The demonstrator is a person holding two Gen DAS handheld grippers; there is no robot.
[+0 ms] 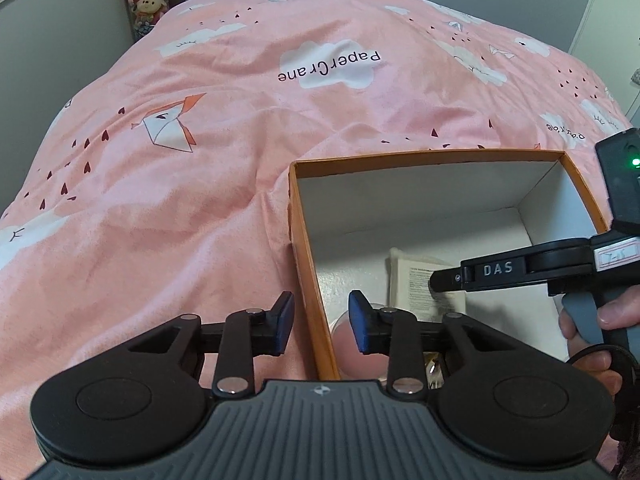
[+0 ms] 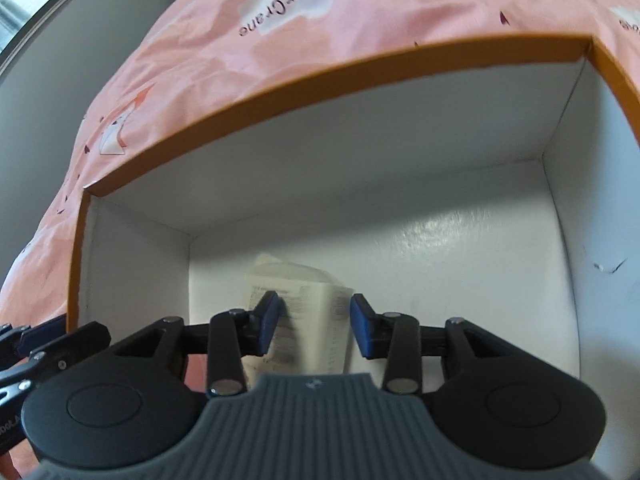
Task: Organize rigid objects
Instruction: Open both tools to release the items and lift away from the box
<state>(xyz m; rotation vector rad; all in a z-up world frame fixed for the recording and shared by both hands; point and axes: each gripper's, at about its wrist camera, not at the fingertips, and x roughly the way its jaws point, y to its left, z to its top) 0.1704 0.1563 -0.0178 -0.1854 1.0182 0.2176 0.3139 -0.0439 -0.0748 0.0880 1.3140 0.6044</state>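
**Both grippers at orange box on bed**

Left gripper [image 1: 320, 326] straddles box [image 1: 304, 248] wall, released; only its view shows pink round object [image 1: 346, 344] inside. Right gripper [image 2: 314, 326] released over printed packet [image 2: 304, 300] on box floor.

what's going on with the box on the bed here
A person works two hand-held grippers over an open orange box on a pink bedspread. The right hand-held gripper is inside the box, jaws apart around a white packet lying on its floor. The left hand-held gripper straddles the box's wall, not pressing on it.
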